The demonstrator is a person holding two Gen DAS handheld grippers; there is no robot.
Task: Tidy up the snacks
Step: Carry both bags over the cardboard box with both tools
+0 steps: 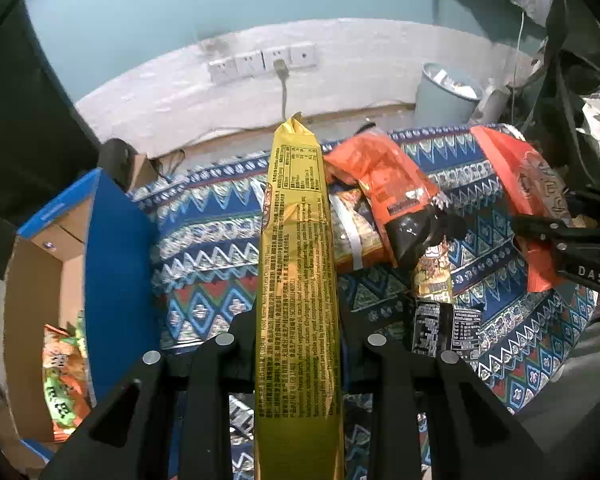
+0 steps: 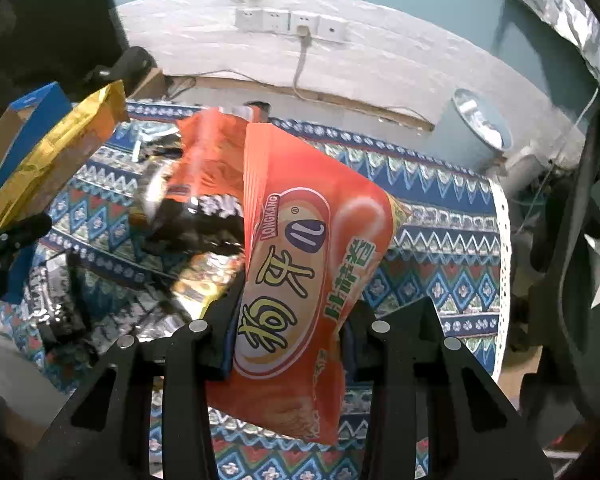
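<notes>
Both jaws are closed on bags: your left gripper (image 1: 298,344) pinches a long yellow chip bag (image 1: 298,264) edge-on, and your right gripper (image 2: 288,332) clamps an orange Longkang snack bag (image 2: 300,264) by its lower half, both lifted off the patterned cloth (image 1: 204,248) on the tabletop.

You look to be mid-carry, two snacks in hand and neither yet placed. Left of your left jaws stands the blue cardboard box (image 1: 112,264), open, with a green-and-orange packet (image 1: 62,380) already inside; it is the likely home for these bags. The next move calls for swinging the yellow bag left over the box's tall blue wall and lowering it in before you let go. The bag is long and stiff-looking, so clear the wall first.

Ahead and right of the left jaws, a loose pile remains on the cloth: an orange-and-black packet (image 1: 396,192) on top, smaller packets beneath and beside it.

Beyond the tabletop's far right corner stands a grey bin (image 1: 444,92); a plugged-in socket strip (image 1: 262,62) sits on the wall ahead, out of the way.
</notes>
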